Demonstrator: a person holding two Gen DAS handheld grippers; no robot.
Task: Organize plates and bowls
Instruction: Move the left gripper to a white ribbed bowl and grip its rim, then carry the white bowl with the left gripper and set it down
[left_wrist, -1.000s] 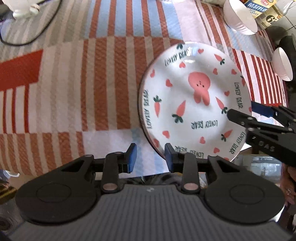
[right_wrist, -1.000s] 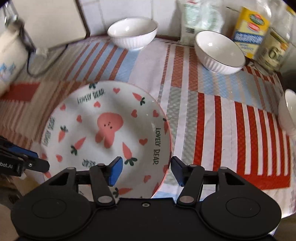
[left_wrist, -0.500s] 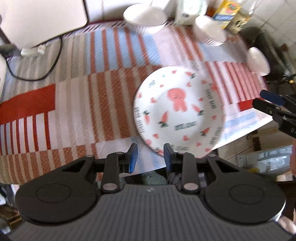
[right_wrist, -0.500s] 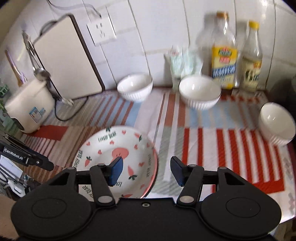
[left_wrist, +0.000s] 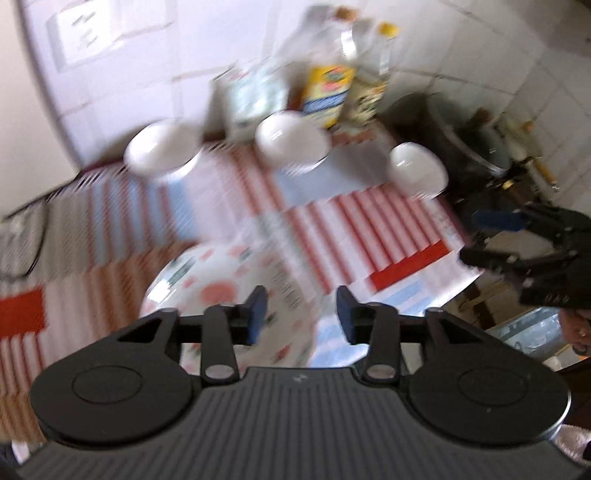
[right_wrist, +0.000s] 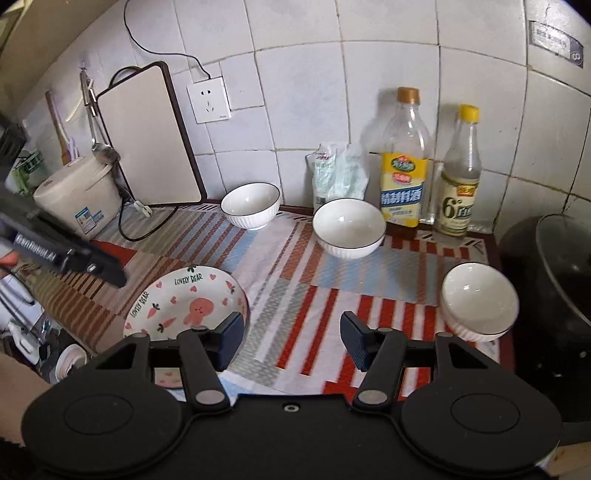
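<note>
A white plate with pink bunny and carrot print (right_wrist: 184, 306) lies on the striped cloth (right_wrist: 295, 295) near the front left; it shows blurred in the left wrist view (left_wrist: 221, 288). Three white bowls stand behind: back left (right_wrist: 251, 205), back middle (right_wrist: 349, 227), right (right_wrist: 478, 301). My right gripper (right_wrist: 291, 341) is open and empty, raised in front of the cloth. My left gripper (left_wrist: 299, 317) is open and empty above the plate's near edge, and shows at the left of the right wrist view (right_wrist: 66, 254).
Two bottles (right_wrist: 404, 162) (right_wrist: 460, 173) and a plastic bag (right_wrist: 338, 173) stand at the tiled back wall. A cutting board (right_wrist: 147, 140) leans at the back left beside a rice cooker (right_wrist: 77, 195). A dark pot (right_wrist: 554, 273) sits to the right.
Both grippers have pulled up and back from the plate. The left jaws have opened wider, and its view has swung up toward the wall with motion blur. The plate rests on the cloth.
</note>
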